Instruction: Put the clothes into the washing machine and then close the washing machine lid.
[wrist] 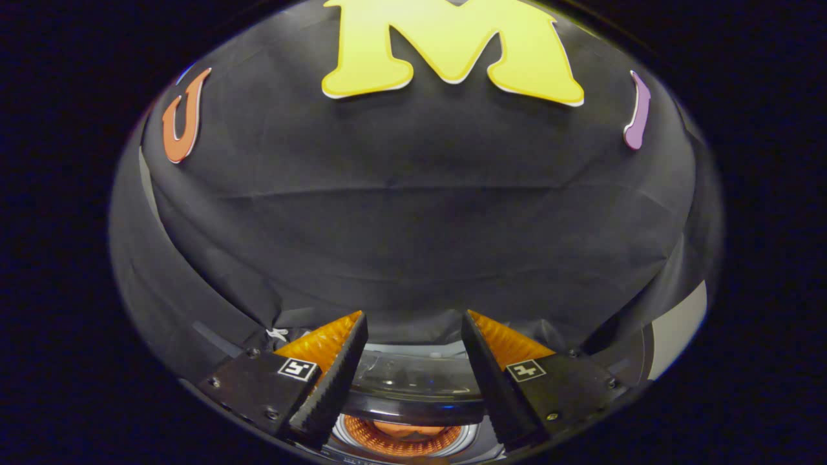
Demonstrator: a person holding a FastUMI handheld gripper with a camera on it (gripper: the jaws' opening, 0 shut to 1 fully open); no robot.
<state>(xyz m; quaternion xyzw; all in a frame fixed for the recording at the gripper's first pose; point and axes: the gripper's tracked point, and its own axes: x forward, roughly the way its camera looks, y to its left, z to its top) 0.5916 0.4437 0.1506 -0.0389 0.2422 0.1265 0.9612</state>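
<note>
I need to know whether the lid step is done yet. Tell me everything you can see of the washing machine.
The washing machine sits low between and beyond the open gripper's fingers, against the black cloth wall. Its glossy, dark-framed clear lid stands raised behind the opening, so it is not closed. Below it a round drum with a pale rim glows orange inside, apparently holding something orange. Nothing touches the machine; the fingers hover apart above it.

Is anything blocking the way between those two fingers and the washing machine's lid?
Nothing visible does. The gripper is open, empty, and the lid lies just ahead between its fingers, raised above the drum.
</note>
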